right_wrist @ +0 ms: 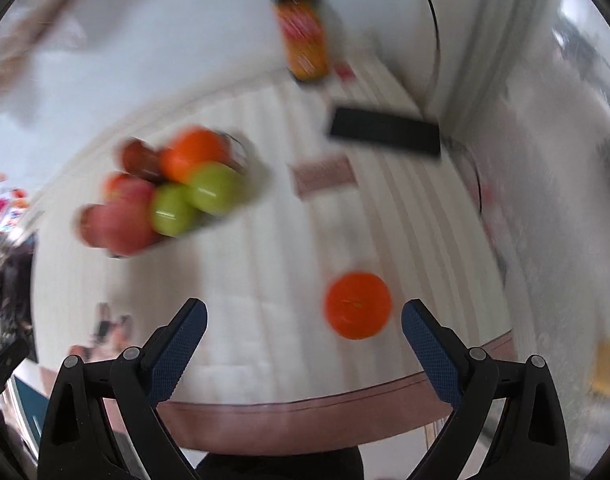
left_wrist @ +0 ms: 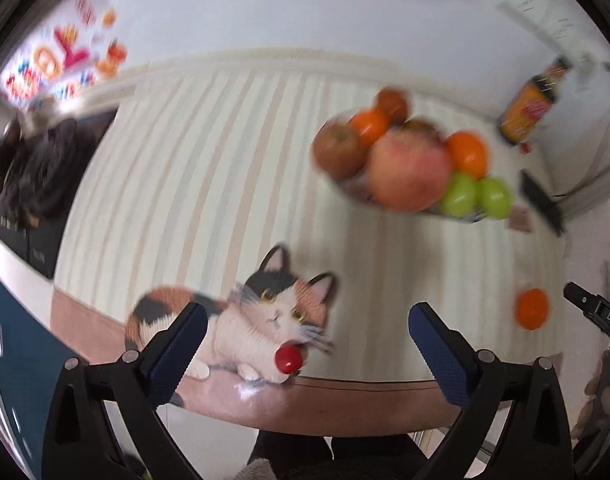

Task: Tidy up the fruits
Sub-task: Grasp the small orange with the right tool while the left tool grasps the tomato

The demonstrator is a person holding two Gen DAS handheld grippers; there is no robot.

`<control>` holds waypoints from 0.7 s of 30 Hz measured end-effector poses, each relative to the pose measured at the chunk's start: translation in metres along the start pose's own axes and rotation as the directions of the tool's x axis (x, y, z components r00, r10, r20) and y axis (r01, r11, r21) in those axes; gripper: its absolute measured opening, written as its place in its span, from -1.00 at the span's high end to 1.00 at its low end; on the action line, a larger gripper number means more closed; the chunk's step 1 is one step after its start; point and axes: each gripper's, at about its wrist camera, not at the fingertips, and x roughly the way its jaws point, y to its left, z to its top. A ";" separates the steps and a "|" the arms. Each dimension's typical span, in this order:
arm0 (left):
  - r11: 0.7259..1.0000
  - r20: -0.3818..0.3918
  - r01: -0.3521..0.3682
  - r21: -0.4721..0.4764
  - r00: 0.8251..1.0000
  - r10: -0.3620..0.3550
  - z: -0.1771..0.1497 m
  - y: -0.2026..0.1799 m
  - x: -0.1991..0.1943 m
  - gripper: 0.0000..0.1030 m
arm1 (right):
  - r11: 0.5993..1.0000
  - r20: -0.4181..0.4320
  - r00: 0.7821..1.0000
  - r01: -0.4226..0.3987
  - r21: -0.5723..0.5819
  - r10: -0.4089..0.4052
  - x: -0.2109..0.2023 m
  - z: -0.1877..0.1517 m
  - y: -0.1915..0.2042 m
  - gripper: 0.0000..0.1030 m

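Your left claw hangs spread wide above the near edge of the bench, pinching nothing. Between its fingers you look down on a small red tomato lying on the cat picture printed on the striped cloth, close to the bench's rim. Farther back and to the right sits the bowl, heaped with fruit: a big pink apple, a brownish apple at its left, oranges behind, and two green fruits at the front right. A loose orange lies alone near the right edge, well apart from the bowl; the tip of your other tool shows just beyond it.

Your right claw is spread wide too and holds nothing. That loose orange rests on the cloth just ahead of it, nearer the right finger than the left, touching neither. The bowl of fruit lies farther off to the left. A black flat object lies at the back right, with an orange-labelled bottle behind it. Both views are blurred.
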 end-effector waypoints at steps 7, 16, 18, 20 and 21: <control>0.996 -0.137 -0.036 -0.078 0.990 0.025 -0.020 0.023 0.056 -1.00 | 0.994 -0.129 0.990 0.063 0.087 -0.052 0.091 0.001 -0.039 -0.63; 0.996 -0.267 -0.037 -0.076 0.963 0.015 -0.044 0.034 0.095 -1.00 | 0.998 -0.137 0.990 -0.023 -0.054 0.015 0.097 -0.027 0.002 -0.33; 0.997 -0.294 -0.012 -0.073 0.956 -0.010 -0.048 0.032 0.104 -1.00 | 0.993 -0.155 0.986 -0.070 -0.097 0.054 0.095 -0.039 0.023 -0.33; 0.997 -0.308 0.015 -0.076 0.950 -0.038 -0.052 0.030 0.112 -1.00 | 0.982 -0.185 0.978 -0.127 -0.142 0.100 0.095 -0.053 0.047 -0.33; 0.996 -0.312 0.033 -0.081 0.948 -0.057 -0.053 0.029 0.116 -0.99 | 0.975 -0.201 0.973 -0.147 -0.165 0.112 0.096 -0.060 0.058 -0.33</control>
